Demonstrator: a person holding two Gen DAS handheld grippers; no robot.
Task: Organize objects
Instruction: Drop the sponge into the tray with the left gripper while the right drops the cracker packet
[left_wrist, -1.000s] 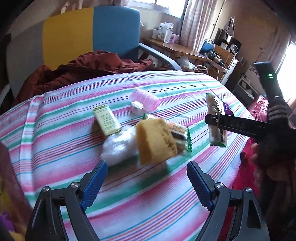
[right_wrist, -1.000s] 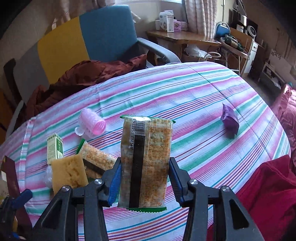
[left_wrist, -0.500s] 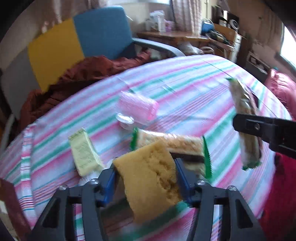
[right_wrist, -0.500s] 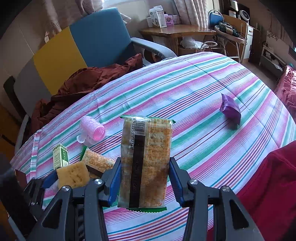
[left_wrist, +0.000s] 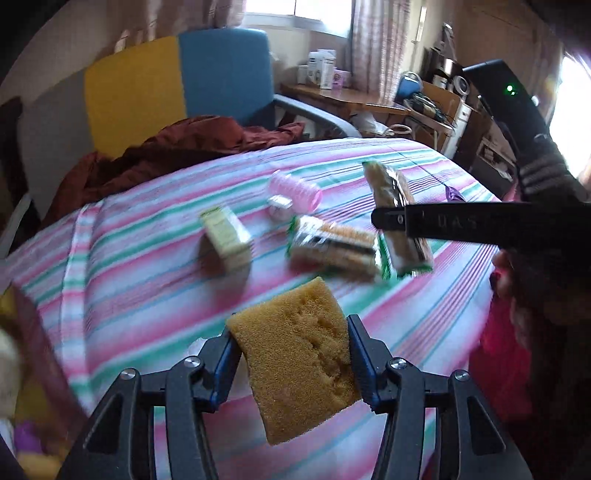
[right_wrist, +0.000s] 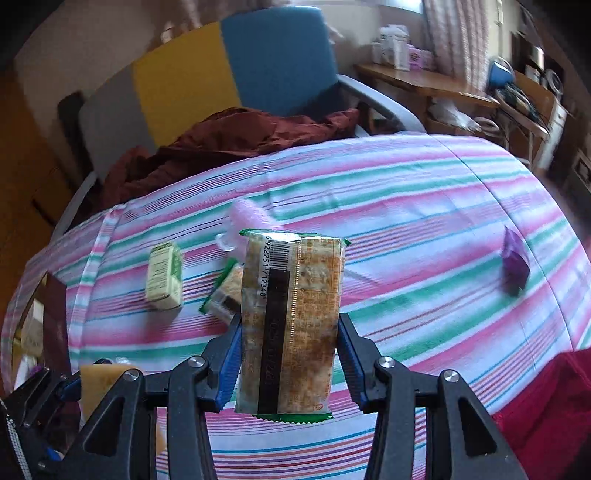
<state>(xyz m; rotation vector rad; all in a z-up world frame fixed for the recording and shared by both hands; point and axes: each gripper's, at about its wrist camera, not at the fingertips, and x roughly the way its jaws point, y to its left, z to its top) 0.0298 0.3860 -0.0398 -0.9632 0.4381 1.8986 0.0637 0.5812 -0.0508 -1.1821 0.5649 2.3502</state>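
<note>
Sponge lifted off cloth; left gripper clamped.

Left wrist view: the left gripper fills the lower centre of the frame, a sponge between its jaws and above the striped cloth. On the cloth, at mid-frame — a small carton to the left, a hair roller behind and right of it, a cracker packet lying flat right of the carton. The right gripper enters from the right edge, holding a second cracker packet upright just beside the flat one. A chair stands beyond the cloth, upper left, crumpled fabric draped before it; a desk lies upper right.

Right wrist view: a pouch lies alone at the right — well apart from the rest.
</note>
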